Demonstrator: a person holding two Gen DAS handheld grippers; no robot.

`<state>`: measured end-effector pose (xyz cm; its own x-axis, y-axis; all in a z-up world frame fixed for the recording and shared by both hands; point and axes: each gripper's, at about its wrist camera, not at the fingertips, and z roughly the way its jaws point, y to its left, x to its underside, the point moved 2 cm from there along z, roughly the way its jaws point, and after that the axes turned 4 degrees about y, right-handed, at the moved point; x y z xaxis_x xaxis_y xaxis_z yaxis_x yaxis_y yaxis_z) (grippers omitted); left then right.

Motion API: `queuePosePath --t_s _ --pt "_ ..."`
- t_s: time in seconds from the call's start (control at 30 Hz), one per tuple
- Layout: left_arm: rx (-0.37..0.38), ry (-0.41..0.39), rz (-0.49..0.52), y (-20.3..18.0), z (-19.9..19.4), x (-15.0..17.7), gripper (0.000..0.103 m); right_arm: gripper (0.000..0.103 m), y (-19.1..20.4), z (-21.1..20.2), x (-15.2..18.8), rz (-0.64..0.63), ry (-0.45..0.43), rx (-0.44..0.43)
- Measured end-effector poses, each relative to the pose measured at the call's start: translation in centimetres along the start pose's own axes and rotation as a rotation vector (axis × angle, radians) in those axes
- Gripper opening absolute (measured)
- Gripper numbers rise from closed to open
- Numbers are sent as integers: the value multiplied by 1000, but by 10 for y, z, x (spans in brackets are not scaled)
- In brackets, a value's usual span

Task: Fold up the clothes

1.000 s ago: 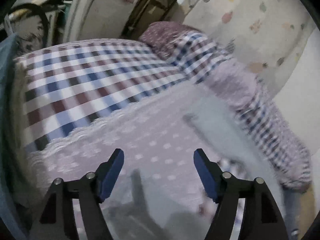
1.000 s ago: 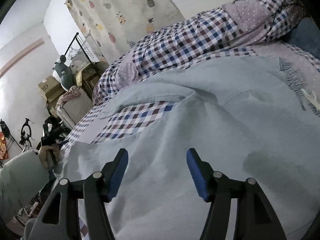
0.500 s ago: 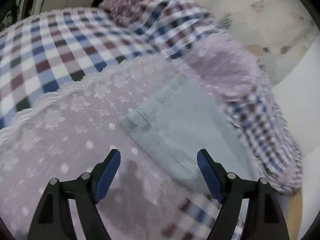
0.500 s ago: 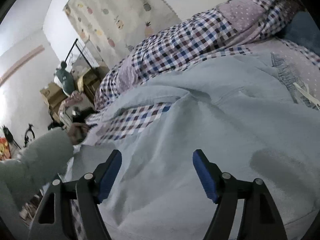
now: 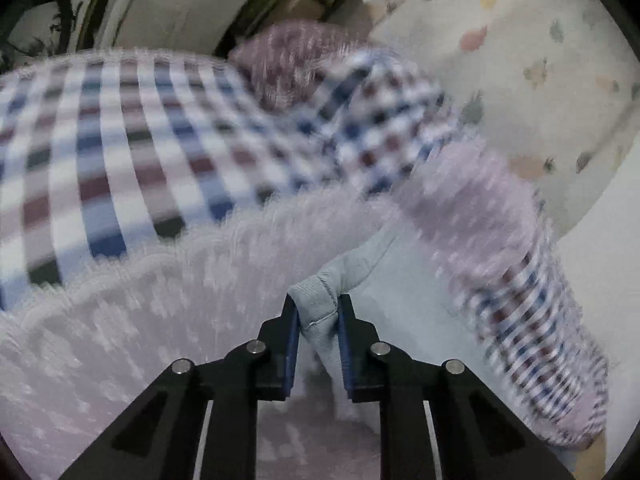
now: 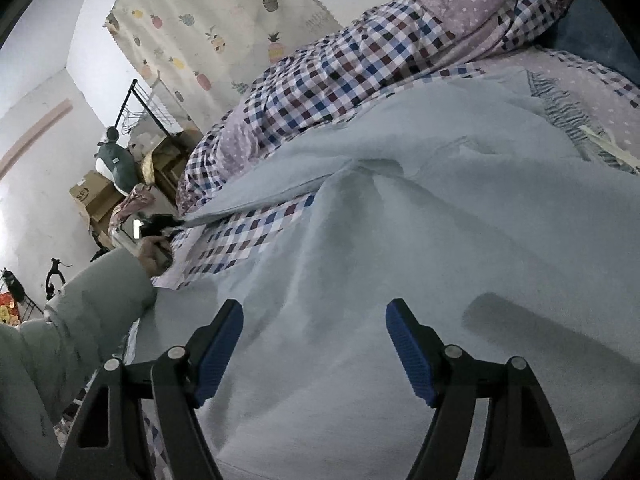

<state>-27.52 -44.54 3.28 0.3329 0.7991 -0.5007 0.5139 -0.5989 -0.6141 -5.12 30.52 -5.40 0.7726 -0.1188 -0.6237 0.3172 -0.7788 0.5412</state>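
Observation:
A pale blue sweatshirt (image 6: 400, 240) lies spread across the bed, filling most of the right wrist view. My right gripper (image 6: 314, 346) hovers open just above its body, with nothing between the blue pads. In the left wrist view my left gripper (image 5: 318, 320) is shut on the ribbed cuff (image 5: 316, 304) of the sweatshirt's sleeve (image 5: 400, 304), which is lifted a little off the lilac dotted bedspread (image 5: 120, 320). In the right wrist view a hand (image 6: 154, 250) in a pale green sleeve holds the other gripper at the sleeve end.
A checked blanket (image 5: 100, 152) covers the far side of the bed, and a rumpled checked duvet (image 6: 360, 60) runs along the wall. A fruit-print curtain (image 6: 216, 28), a clothes rack (image 6: 148, 108) and cardboard boxes (image 6: 92, 196) stand beyond the bed.
The left gripper has moved onto the sleeve's cuff and shut on it, and the view is blurred by motion. The right gripper stays open over the sweatshirt.

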Motion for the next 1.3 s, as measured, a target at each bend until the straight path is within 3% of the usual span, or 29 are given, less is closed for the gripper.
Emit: queuePosePath --t_s 0.07,0.13,0.23,0.33,0.43,0.53,0.57,0.63,0.83,1.1,1.3 --pt "8 -50 -9 3 -18 -13 17 78 -1 -2 -1 0 -4 8" --pt "-67 -56 31 15 -21 -17 17 78 -2 0 0 3 3 17" --pt "-186 86 0 54 10 -8 18 78 -5 4 3 6 27 38" --pt "-153 150 10 70 21 -2 21 78 -9 5 4 -4 43 85" --pt "-106 108 43 62 -1 -8 46 78 -16 2 4 13 33 102" --pt "-43 -3 99 44 -42 -22 81 78 -23 -3 3 49 12 106" --pt "-24 -36 121 38 -59 -25 85 78 -24 -5 2 55 8 112" --pt "18 -67 165 25 -91 -26 86 78 -25 -9 1 66 0 123" --pt "125 -14 271 19 -189 9 86 78 -22 -34 0 93 -71 102" --pt "128 113 213 97 -301 95 86 78 6 -70 16 51 -135 70" --pt "81 202 190 151 -322 171 86 78 26 -98 48 -9 -140 64"
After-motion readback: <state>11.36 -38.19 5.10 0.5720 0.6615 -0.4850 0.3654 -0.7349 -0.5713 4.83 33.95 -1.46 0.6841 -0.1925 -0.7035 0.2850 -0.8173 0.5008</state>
